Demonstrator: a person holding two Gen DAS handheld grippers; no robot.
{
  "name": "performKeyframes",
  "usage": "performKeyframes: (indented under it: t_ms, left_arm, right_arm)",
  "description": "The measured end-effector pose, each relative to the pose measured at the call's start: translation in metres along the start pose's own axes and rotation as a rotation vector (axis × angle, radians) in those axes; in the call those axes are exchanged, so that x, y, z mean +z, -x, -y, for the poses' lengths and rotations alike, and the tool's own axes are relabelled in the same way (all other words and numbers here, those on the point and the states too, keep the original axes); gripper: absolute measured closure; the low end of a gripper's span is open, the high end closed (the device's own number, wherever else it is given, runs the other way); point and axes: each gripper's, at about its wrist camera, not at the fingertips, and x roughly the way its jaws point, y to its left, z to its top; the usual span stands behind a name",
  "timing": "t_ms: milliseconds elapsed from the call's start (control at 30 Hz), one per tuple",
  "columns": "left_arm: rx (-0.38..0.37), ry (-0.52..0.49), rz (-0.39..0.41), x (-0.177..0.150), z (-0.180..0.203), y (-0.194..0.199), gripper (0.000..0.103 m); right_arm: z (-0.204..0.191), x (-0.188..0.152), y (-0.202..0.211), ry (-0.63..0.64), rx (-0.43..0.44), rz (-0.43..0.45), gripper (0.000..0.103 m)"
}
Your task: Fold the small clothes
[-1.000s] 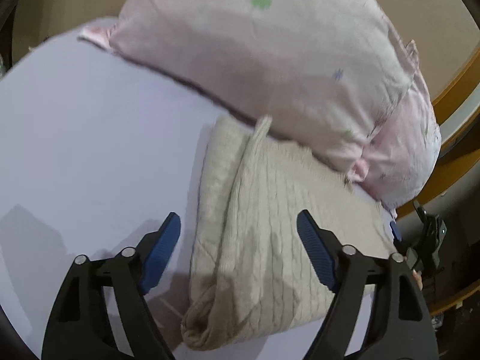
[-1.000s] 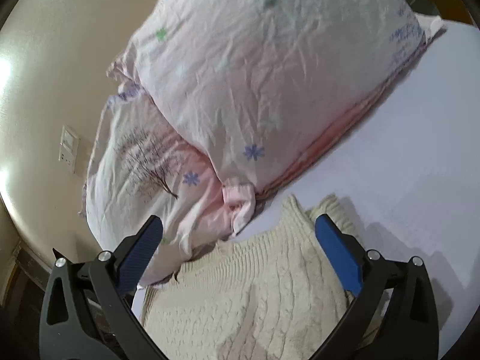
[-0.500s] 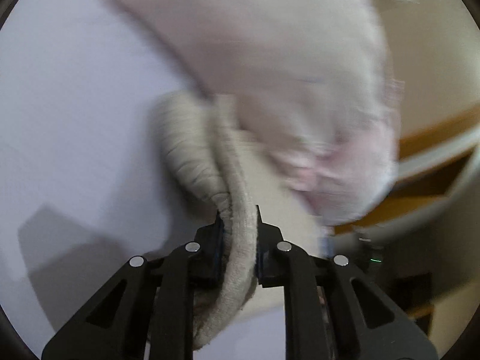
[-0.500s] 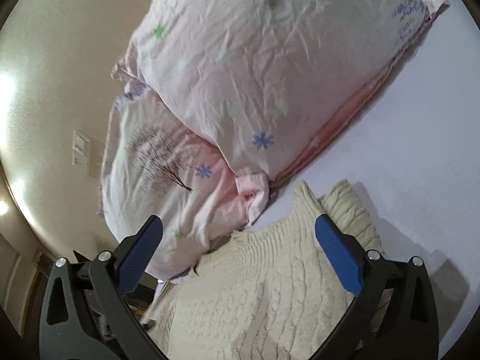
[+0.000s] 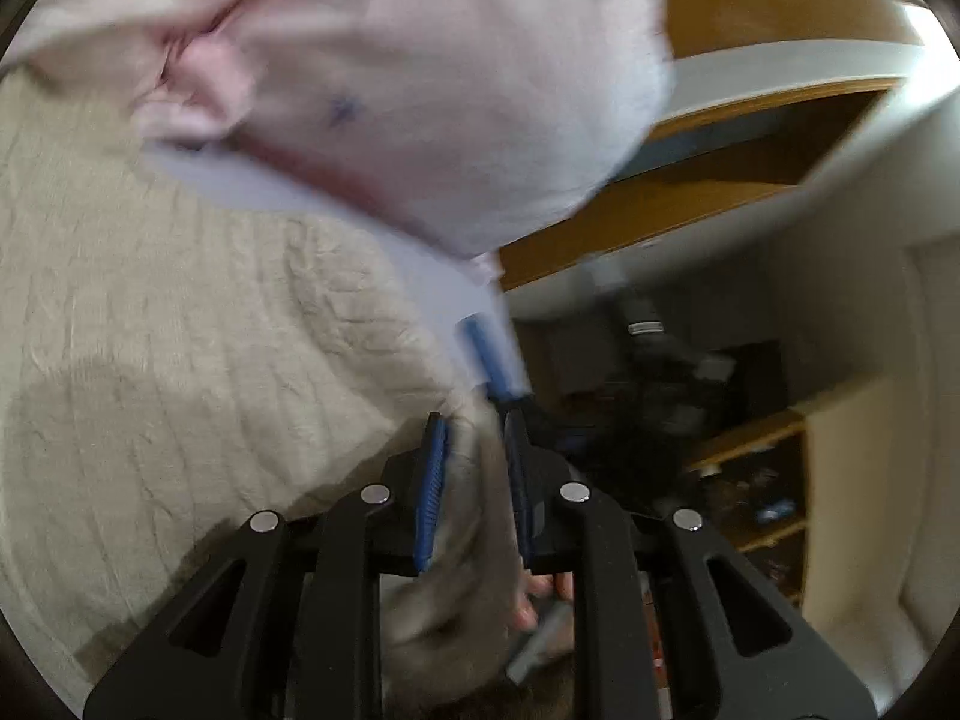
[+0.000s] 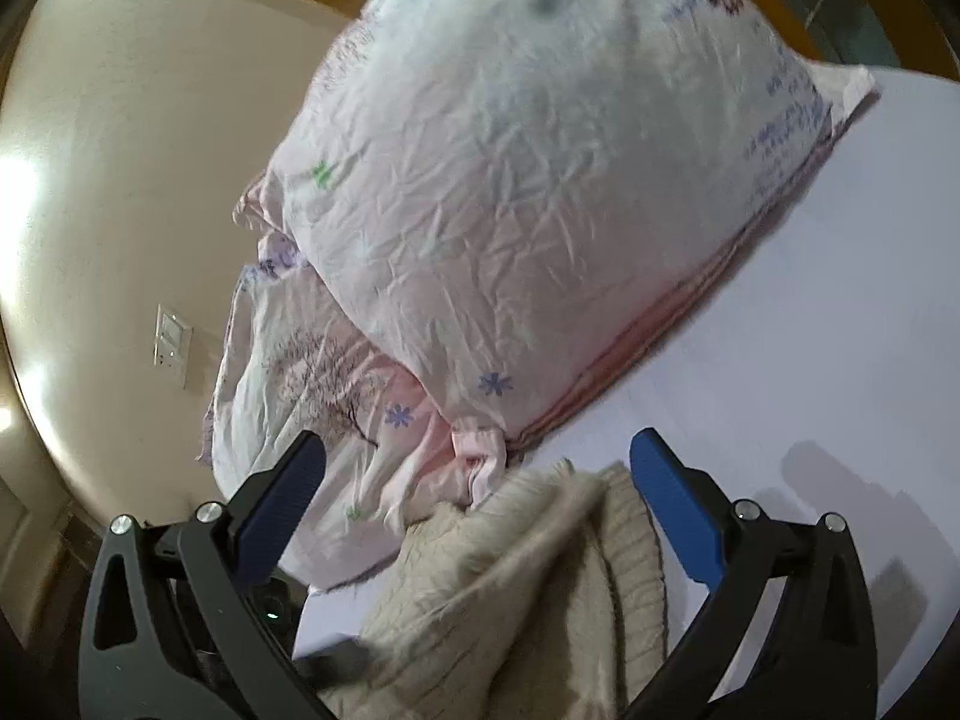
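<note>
A cream cable-knit sweater [image 5: 180,372] lies on the lavender bed sheet [image 6: 840,330], partly lifted. My left gripper [image 5: 474,426] is shut on the sweater's edge, the knit bunched between its blue pads. In the right wrist view the sweater [image 6: 540,588] is humped up between my right gripper's spread fingers. My right gripper [image 6: 474,510] is open and empty just above it. One blue pad of the right gripper [image 5: 486,354] shows in the left wrist view, close beyond the held edge.
Two pink floral pillows [image 6: 540,192] are stacked right behind the sweater, also seen in the left wrist view [image 5: 390,90]. A wooden bed frame [image 5: 720,168] and cluttered shelves [image 5: 750,480] lie past the bed edge. A beige wall with a switch plate [image 6: 171,345] is to the left.
My left gripper closed on the sweater's edge, then lifted and swung it toward the bed edge. The sweater now bunches up between my right gripper's fingers; that gripper stays open.
</note>
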Motion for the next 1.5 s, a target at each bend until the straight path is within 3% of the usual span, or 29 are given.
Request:
performKeyframes:
  t_ms: [33,67,100,133,167,200,267,400,467,567,667,700,767,800,833,900,1000,1067,1100,1133,1167,1200,1233,1367,1433,1467,1500]
  left_arm:
    - [-0.014,-0.023,0.063,-0.002,0.001,0.024,0.079]
    - [0.027,-0.037,0.133,-0.003,0.000,0.050,0.073]
    - [0.092,-0.047,0.193,-0.004,-0.003,0.072,0.059]
    - [0.179,-0.060,0.253,-0.007,-0.006,0.094,0.051]
    - [0.269,-0.068,0.295,-0.011,-0.011,0.114,0.050]
    - [0.349,-0.058,0.300,-0.014,-0.019,0.128,0.049]
    - [0.421,-0.013,0.280,-0.016,-0.033,0.134,0.046]
    - [0.468,0.022,0.222,-0.024,-0.048,0.107,0.040]
    - [0.499,-0.008,0.231,-0.025,-0.047,0.102,0.035]
    - [0.503,-0.025,0.241,-0.030,-0.041,0.104,0.035]
    - [0.517,-0.058,0.264,-0.022,-0.037,0.106,0.033]
    - [0.527,-0.064,0.268,-0.020,-0.037,0.106,0.031]
    - [0.528,-0.056,0.257,-0.019,-0.039,0.103,0.031]
    - [0.530,-0.055,0.251,-0.020,-0.039,0.101,0.031]
    - [0.539,-0.060,0.248,-0.020,-0.039,0.098,0.031]
    - [0.552,-0.072,0.249,-0.022,-0.037,0.097,0.031]
    - [0.570,-0.092,0.242,-0.021,-0.036,0.093,0.031]
    - [0.580,-0.101,0.216,-0.020,-0.038,0.086,0.031]
    - [0.584,-0.103,0.199,-0.020,-0.039,0.081,0.030]
    - [0.591,-0.106,0.179,-0.019,-0.040,0.076,0.030]
    - [0.593,-0.109,0.167,-0.019,-0.041,0.072,0.029]
    - [0.598,-0.108,0.160,-0.019,-0.042,0.070,0.028]
    - [0.602,-0.105,0.158,-0.020,-0.043,0.069,0.025]
    - [0.579,-0.054,0.135,-0.019,-0.052,0.063,0.025]
    - [0.528,0.007,0.115,-0.020,-0.062,0.060,0.025]
    - [0.513,0.016,0.125,-0.021,-0.063,0.060,0.025]
    - [0.508,0.018,0.127,-0.022,-0.063,0.059,0.026]
  right_arm:
    - [0.001,0.001,-0.003,-0.004,0.002,-0.033,0.002]
    - [0.002,0.002,-0.006,-0.006,0.001,-0.069,0.002]
    - [0.002,0.001,-0.012,-0.007,-0.016,-0.128,0.002]
    - [0.002,0.000,-0.018,-0.006,-0.039,-0.172,0.002]
    - [0.002,-0.002,-0.025,-0.005,-0.066,-0.220,0.002]
    - [0.002,-0.006,-0.034,0.001,-0.101,-0.275,0.002]
    - [0.002,-0.011,-0.044,0.023,-0.161,-0.323,0.002]
    - [0.000,-0.022,-0.060,0.068,-0.225,-0.371,0.002]
    - [-0.005,-0.022,-0.054,0.075,-0.241,-0.335,0.004]
    - [-0.035,-0.025,-0.021,0.184,-0.159,-0.235,0.006]
    - [-0.061,-0.036,-0.013,0.299,-0.111,-0.243,0.008]
    - [-0.068,-0.040,-0.023,0.344,-0.158,-0.281,0.013]
    - [-0.069,-0.046,-0.045,0.380,-0.252,-0.350,0.038]
    - [-0.064,-0.050,-0.064,0.392,-0.291,-0.415,0.081]
    - [-0.060,-0.053,-0.073,0.400,-0.316,-0.445,0.094]
    - [-0.059,-0.056,-0.071,0.431,-0.309,-0.404,0.095]
    - [-0.061,-0.040,-0.029,0.417,-0.288,-0.227,0.095]
    - [-0.045,-0.035,-0.027,0.377,-0.344,-0.240,0.093]
    - [-0.034,-0.040,-0.040,0.362,-0.387,-0.316,0.082]
    - [-0.025,-0.042,-0.043,0.314,-0.395,-0.353,0.060]
    - [-0.023,-0.042,-0.042,0.280,-0.390,-0.358,0.045]
    - [-0.020,-0.041,-0.039,0.248,-0.383,-0.357,0.018]
    - [-0.017,-0.039,-0.033,0.221,-0.366,-0.343,0.011]
    - [-0.011,-0.044,-0.038,0.194,-0.338,-0.420,0.012]
    - [-0.007,-0.053,-0.044,0.173,-0.334,-0.464,0.014]
    - [-0.009,-0.055,-0.043,0.188,-0.334,-0.445,0.018]
    - [-0.008,-0.058,-0.042,0.185,-0.325,-0.452,0.037]
